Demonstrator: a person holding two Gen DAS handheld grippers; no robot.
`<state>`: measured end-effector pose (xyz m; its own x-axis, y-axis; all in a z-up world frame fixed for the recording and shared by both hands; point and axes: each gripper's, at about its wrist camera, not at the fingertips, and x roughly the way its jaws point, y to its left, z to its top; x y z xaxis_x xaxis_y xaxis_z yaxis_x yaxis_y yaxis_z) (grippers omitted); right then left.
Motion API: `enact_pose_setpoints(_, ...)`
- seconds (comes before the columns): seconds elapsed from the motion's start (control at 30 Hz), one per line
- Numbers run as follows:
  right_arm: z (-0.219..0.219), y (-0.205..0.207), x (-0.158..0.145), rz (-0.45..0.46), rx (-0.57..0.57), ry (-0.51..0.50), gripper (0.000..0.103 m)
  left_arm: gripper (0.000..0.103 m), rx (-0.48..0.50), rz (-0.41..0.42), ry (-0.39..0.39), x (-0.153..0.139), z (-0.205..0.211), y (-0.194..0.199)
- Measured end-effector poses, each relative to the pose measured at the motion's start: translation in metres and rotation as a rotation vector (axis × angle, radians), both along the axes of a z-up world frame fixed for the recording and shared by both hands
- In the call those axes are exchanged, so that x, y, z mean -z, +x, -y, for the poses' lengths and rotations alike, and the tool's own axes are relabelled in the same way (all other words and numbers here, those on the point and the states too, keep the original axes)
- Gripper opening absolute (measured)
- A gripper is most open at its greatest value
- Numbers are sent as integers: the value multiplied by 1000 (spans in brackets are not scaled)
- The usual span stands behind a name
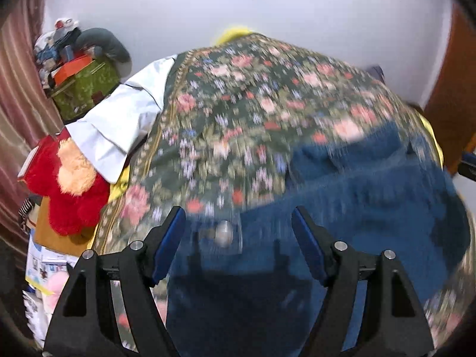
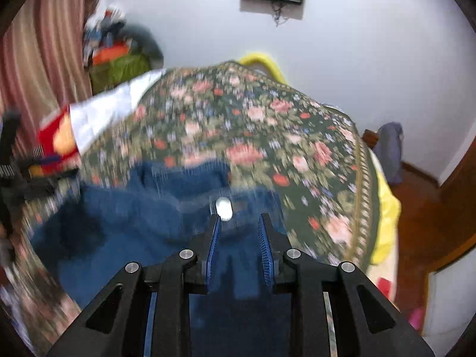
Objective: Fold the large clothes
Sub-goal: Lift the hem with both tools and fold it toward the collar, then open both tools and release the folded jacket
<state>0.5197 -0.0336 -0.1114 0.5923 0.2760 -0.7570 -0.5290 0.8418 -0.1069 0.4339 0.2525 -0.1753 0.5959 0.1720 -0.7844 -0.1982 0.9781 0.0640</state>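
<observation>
A pair of blue jeans (image 1: 357, 184) lies on the floral bedspread (image 1: 238, 104), its metal waist button (image 1: 224, 232) near my left gripper. My left gripper (image 1: 238, 217) is open wide just above the jeans' waistband, nothing between its blue pads. In the right wrist view the jeans (image 2: 134, 208) spread to the left, with the button (image 2: 223, 208) just past the fingertips. My right gripper (image 2: 239, 218) is open, narrower, and hovers over the waistband. The left gripper's black frame (image 2: 17, 178) shows at the left edge. Both views are motion-blurred.
A white shirt (image 1: 119, 119) lies at the bed's far left. A red plush toy (image 1: 68, 187) and a green box (image 1: 86, 89) with piled items stand beside the bed by the curtain. A yellow sheet (image 2: 383, 208) hangs off the right side. A wooden door (image 1: 452, 89) is at right.
</observation>
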Motion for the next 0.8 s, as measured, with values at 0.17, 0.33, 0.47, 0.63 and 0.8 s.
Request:
enact_pose_setpoints(0.17,12,-36,53,-80,-26,-150,21,80,40,-64,41,29,11,-40)
enact_pose_setpoints(0.33,25,-52,89,-71,14,-229,21,81,-10,-164,59,76,7,-67)
enact_pose_setpoints(0.47,29,-47,87,-112,71,-216,21,95,-50,-145,153,96,10,-88)
enact_pose_setpoints(0.63,31,-50,84,-122,81,-220,21,95,-102,-133,56,99,-4,-104)
enact_pose_setpoints(0.8,45,-63,79,-71,129,-312,32,97,-153,-116,-57,92,-29,-122)
